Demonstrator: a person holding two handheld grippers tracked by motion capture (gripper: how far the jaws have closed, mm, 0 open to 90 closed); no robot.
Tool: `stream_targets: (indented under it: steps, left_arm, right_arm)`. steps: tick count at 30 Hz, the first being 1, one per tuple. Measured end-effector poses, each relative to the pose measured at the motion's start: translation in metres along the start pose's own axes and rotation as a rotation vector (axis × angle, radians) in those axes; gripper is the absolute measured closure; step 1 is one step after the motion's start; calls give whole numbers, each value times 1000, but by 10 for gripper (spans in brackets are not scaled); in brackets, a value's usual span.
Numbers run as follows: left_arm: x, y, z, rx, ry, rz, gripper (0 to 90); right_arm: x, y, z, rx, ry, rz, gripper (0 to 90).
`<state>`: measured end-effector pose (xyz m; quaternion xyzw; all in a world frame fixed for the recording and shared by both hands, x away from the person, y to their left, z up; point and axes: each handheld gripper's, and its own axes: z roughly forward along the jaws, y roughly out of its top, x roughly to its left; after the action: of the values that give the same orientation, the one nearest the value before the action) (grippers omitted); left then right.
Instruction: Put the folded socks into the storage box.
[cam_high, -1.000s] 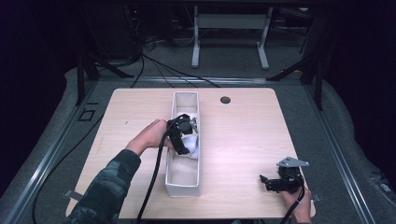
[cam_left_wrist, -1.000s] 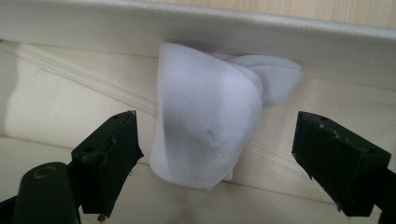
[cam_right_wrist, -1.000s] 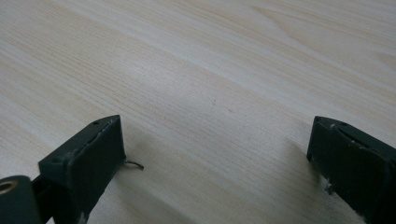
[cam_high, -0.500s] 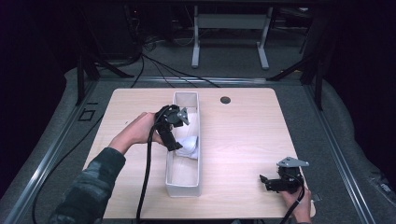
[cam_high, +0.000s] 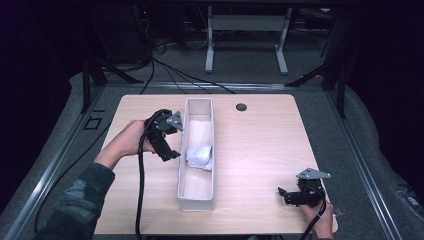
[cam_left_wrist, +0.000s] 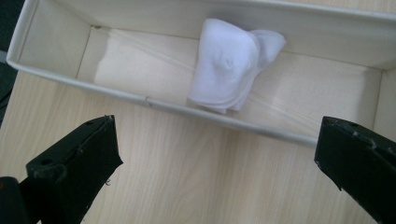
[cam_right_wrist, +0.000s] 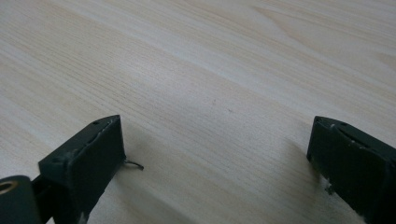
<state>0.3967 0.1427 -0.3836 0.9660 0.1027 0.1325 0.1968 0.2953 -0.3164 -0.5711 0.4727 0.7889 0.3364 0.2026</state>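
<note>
Your left hand-held gripper (cam_high: 167, 142) now out of white box (cam_high: 182, 165), pulled to its left side at centre-left of frame, jaws spread wide, empty. Folded white sock (cam_left_wrist: 231, 63) released, lies inside box, mid-length. Placement looks done. Right hand-held gripper (cam_high: 295, 194) idle, jaws apart, lower right on bench (cam_high: 260, 145).

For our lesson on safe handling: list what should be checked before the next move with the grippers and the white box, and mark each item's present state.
1. Left gripper jaws open and holding nothing: ok.
2. Left gripper outside the white box, over bare table: ok.
3. Folded white cloth lies inside the box, below its rim: ok.
4. Right gripper open, holding nothing, near the table's front right corner: ok.
5. Box standing straight, not tipped: ok.
6. Whether the cloth is fully settled flat: cannot tell.
</note>
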Motion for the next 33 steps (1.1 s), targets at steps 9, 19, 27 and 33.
stream_targets:
  steps: [9,19,27,33]
  left_arm:
    - [-1,-40,-7,-12,24,-64,0]
    - [-7,-80,7,-2,28,-127,0]
    - [-12,-111,27,-10,28,-183,0]
    - [-16,-132,43,-20,15,-225,0]
  right_arm:
    - [0,0,0,2,6,0,35]
    - [0,0,0,3,6,-1,36]
    - [0,0,0,3,6,-1,36]
    - [0,0,0,3,6,-1,36]
